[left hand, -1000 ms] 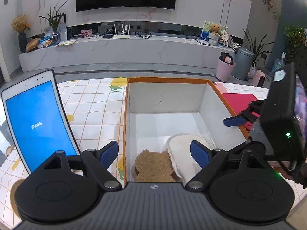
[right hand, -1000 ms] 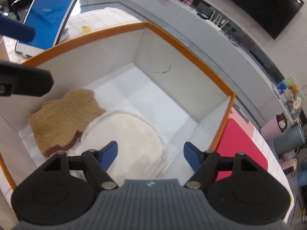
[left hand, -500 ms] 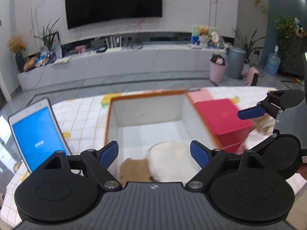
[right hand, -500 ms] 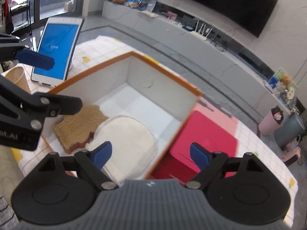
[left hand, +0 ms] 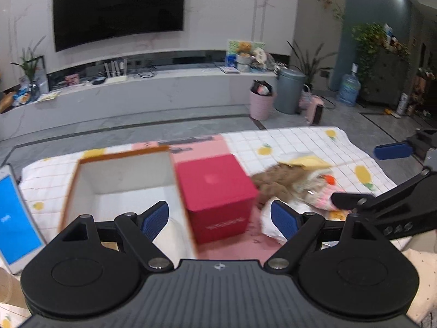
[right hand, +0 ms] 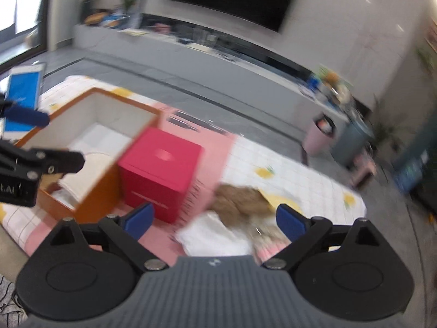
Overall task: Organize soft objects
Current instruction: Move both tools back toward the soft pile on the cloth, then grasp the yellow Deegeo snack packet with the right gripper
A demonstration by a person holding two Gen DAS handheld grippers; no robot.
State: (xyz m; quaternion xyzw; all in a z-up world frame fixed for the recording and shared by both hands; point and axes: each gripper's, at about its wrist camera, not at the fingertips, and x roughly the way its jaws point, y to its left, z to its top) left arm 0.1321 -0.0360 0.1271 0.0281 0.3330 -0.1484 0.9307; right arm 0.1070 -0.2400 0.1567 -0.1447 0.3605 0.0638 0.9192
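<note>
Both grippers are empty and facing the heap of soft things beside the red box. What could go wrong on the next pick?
1. The soft things lie tangled in one heap, brown over white and pink, so the open right gripper, its jaws just widened with nothing between them, may lift several at once.
2. The red box stands right between the heap and the open bin; a drooping item may catch on it on the way across.
3. Both views are blurred, so aim may suffer.

Left wrist camera looking forward and down past its own fingers, squarely facing the TV wall, right wrist camera tilted, blurred, facing the same wall from the right, both sharing the orange-rimmed box (left hand: 120, 158) (right hand: 90, 101), red box (left hand: 215, 188) (right hand: 161, 169), soft pile (left hand: 297, 186) (right hand: 240, 199)
</note>
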